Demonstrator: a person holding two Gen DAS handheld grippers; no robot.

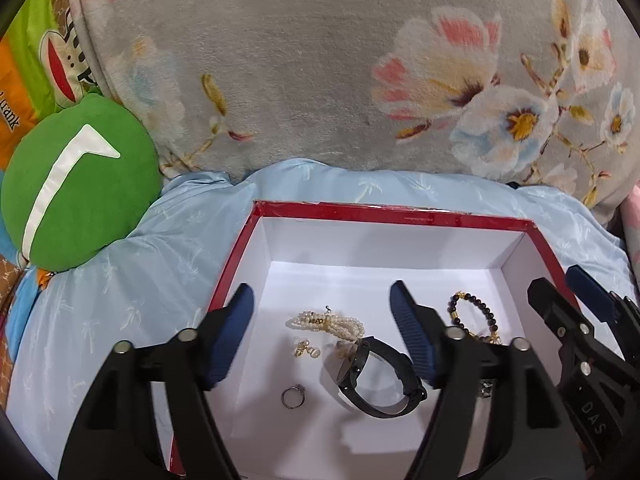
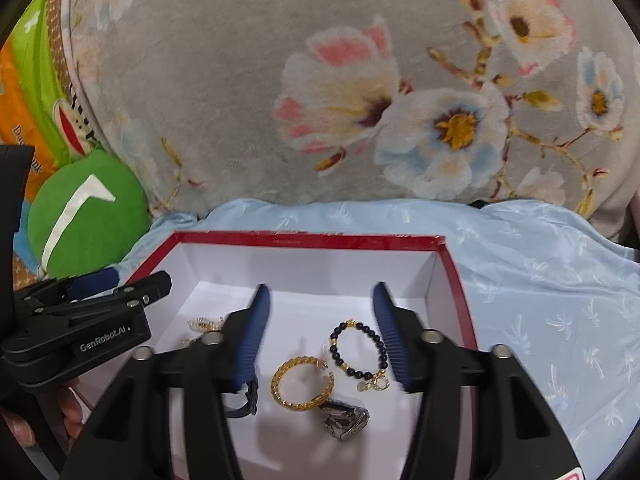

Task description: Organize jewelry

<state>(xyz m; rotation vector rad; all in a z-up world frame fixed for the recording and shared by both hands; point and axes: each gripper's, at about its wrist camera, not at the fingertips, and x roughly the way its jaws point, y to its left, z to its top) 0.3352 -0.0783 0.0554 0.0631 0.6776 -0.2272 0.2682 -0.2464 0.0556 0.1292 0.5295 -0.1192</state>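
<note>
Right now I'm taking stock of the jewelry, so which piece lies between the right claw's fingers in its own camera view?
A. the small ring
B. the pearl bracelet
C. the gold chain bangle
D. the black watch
C: in the right wrist view the gold chain bangle lies on the box floor between the open right claw fingers.

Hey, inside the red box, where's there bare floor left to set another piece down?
Bare floor runs along the red box's far wall, behind the pearl bracelet and black bead bracelet. The near half is crowded: black watch, ring, gold bangle, metal watch.
</note>
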